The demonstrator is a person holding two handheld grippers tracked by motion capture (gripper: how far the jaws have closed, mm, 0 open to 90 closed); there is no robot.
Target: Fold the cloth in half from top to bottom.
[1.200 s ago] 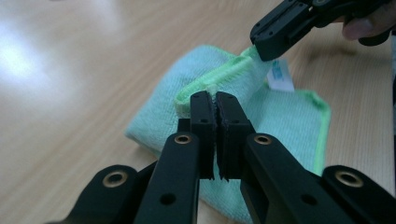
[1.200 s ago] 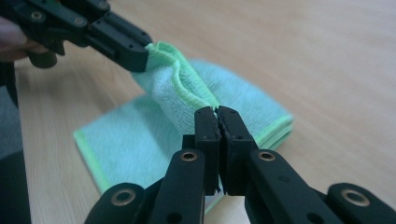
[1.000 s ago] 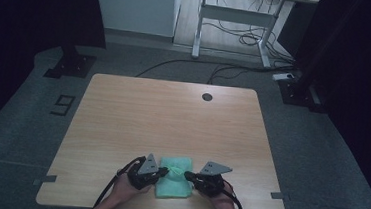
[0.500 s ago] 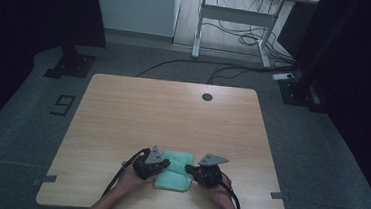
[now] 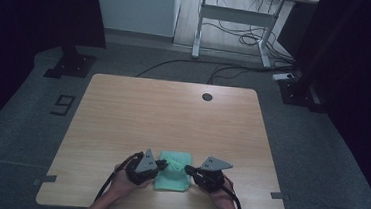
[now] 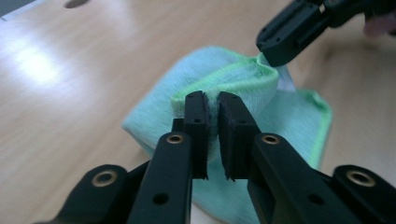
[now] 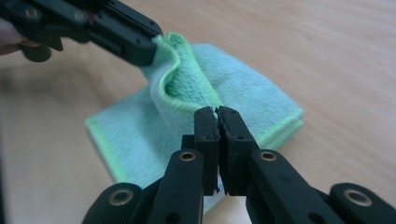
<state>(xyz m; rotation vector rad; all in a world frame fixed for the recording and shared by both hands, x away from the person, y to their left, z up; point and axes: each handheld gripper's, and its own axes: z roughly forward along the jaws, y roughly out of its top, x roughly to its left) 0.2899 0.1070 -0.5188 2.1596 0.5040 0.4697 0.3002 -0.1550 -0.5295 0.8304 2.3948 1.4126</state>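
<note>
Cloth [image 5: 173,171], green and folded, lay flat on the tabletop [image 5: 172,113] near the person's edge, between the two grippers. The left gripper [image 5: 161,166] sat at its left side and the right gripper [image 5: 188,169] at its right side, each held in a hand.

The left gripper's fingers [image 6: 196,126] were pinched tight on the top layer of the cloth. The right gripper's fingers [image 7: 208,135] were pinched tight on the same layer, at another spot along its edge. Between the two pinches the top layer stood up in a soft hump, while the layers under it lay on the wood. It looked as if the two grips were placed that way so the top layer could be peeled up and opened, with both ends rising together and no twist.

The cloth made a short rectangle. In the high view its long side seemed to run from the person toward the far edge, but the two sides were close in length. The raised edge ran across, from one gripper to the other.
</note>
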